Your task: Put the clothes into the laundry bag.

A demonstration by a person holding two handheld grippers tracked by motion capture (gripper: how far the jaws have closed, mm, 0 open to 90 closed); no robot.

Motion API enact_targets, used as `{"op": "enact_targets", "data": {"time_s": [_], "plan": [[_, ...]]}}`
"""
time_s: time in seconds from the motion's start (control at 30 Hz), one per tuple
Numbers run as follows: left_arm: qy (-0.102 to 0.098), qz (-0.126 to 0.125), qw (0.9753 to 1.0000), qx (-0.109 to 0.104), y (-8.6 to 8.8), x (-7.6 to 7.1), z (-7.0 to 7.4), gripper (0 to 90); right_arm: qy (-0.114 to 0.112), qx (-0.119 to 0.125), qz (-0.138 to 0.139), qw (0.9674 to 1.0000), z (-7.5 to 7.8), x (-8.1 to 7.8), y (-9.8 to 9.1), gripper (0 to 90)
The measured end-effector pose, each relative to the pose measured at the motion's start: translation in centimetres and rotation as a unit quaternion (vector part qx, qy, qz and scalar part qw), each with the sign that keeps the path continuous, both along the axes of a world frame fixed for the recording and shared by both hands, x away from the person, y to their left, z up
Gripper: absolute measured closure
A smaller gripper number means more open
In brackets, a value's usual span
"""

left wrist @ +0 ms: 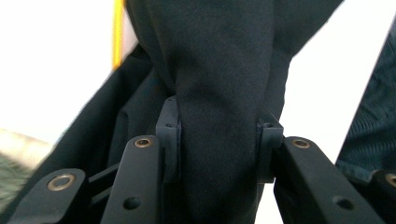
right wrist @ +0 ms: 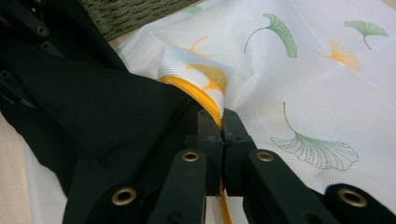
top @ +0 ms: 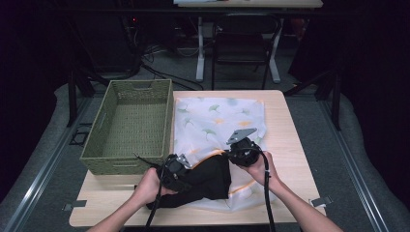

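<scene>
left gripper (left wrist: 217, 135) clamped on bunched black fabric garment (top: 205, 181), likely to lift it | right gripper (right wrist: 222, 122) pinching yellow-piped edge (right wrist: 198, 93) of white ginkgo-print cloth (top: 217, 118), pinning or folding it | garment lies on cloth's near-left corner | olive woven basket (top: 104, 145) just left, open | table's (top: 290, 145) right strip bare

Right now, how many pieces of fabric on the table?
2. A white leaf-print cloth spread on the table right of the green basket, and a black cloth bunched on its near-left part, between the two grippers. More could lie hidden under either.
</scene>
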State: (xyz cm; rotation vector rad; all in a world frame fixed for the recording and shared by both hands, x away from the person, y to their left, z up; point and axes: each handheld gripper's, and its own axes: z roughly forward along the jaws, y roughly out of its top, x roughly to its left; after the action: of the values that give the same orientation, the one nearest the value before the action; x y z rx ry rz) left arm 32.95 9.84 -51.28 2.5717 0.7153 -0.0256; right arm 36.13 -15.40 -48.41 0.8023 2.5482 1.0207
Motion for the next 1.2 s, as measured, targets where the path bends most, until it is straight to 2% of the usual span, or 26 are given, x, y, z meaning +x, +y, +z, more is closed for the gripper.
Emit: {"op": "enact_targets", "data": {"time_s": [0.03,0.13,0.3,0.33,0.4,0.43,0.5,0.6,0.73,0.8,0.87,0.9,0.97,1.07,1.1,1.17,1.2], "plan": [[0.001,0.016,0.9999,-0.005,-0.1,0.1,0.2,64.3,-0.002,0.003,-0.003,1.0,0.1,-0.1,0.0,88.5],[-0.003,0.04,0.999,-0.018,-0.5,0.6,1.1,64.1,-0.007,0.01,-0.005,0.9999,0.5,-0.2,0.1,88.5],[-0.015,0.061,0.9977,-0.028,-1.6,1.7,2.0,63.3,-0.021,0.018,-0.006,0.9996,1.1,-0.5,0.4,88.5],[-0.019,0.063,0.9975,-0.024,-1.8,1.9,2.0,63.3,-0.021,0.018,-0.006,0.9996,1.1,-0.5,0.4,88.5],[-0.012,0.076,0.9967,-0.027,-2.2,2.5,1.4,62.9,-0.02,0.023,-0.008,0.9995,1.3,-0.5,0.4,88.5],[-0.01,0.08,0.9965,-0.021,-2.5,2.8,0.8,62.6,-0.021,0.024,-0.006,0.9995,1.3,-0.6,0.4,88.6],[-0.001,0.087,0.996,-0.022,-2.8,3.1,-0.4,61.6,-0.016,0.023,0.0,0.9996,1.1,-0.6,0.6,88.6],[-0.003,0.085,0.9963,-0.017,-2.9,3.2,-1.0,54.7,-0.005,0.011,0.004,0.9999,0.5,-0.7,0.8,88.5],[-0.027,0.07,0.9972,-0.008,-2.6,2.6,0.0,37.2,-0.001,0.007,0.005,1.0,0.2,-0.6,0.6,88.5],[-0.032,0.061,0.9976,-0.009,-2.2,2.2,0.5,30.6,0.0,0.009,0.004,1.0,0.2,-0.5,0.4,88.5],[-0.055,0.057,0.9968,0.008,-1.8,1.3,0.9,23.7,0.001,0.011,0.001,0.9999,0.2,-0.6,0.3,88.6],[-0.059,0.054,0.9967,0.013,-1.6,0.9,0.9,22.0,0.0,0.01,0.002,0.9999,0.2,-0.6,0.2,88.5],[-0.056,0.046,0.9973,0.013,-1.3,0.4,0.9,17.6,0.0,0.01,0.001,1.0,0.2,-0.6,0.1,88.5],[-0.062,0.043,0.9966,0.032,-1.2,-0.2,0.3,17.0,0.0,0.008,0.0,1.0,0.2,-0.5,0.0,88.6],[-0.065,0.037,0.9961,0.048,-1.0,-0.2,0.1,17.2,0.001,0.008,0.001,1.0,0.2,-0.5,0.0,88.5],[-0.057,0.036,0.9966,0.048,-1.1,-0.1,-0.4,18.8,0.001,0.007,0.0,1.0,0.1,-0.6,0.1,88.5],[-0.057,0.029,0.996,0.062,-1.2,0.0,-0.8,20.7,0.002,0.007,0.002,1.0,0.0,-0.6,0.1,88.5]]}}
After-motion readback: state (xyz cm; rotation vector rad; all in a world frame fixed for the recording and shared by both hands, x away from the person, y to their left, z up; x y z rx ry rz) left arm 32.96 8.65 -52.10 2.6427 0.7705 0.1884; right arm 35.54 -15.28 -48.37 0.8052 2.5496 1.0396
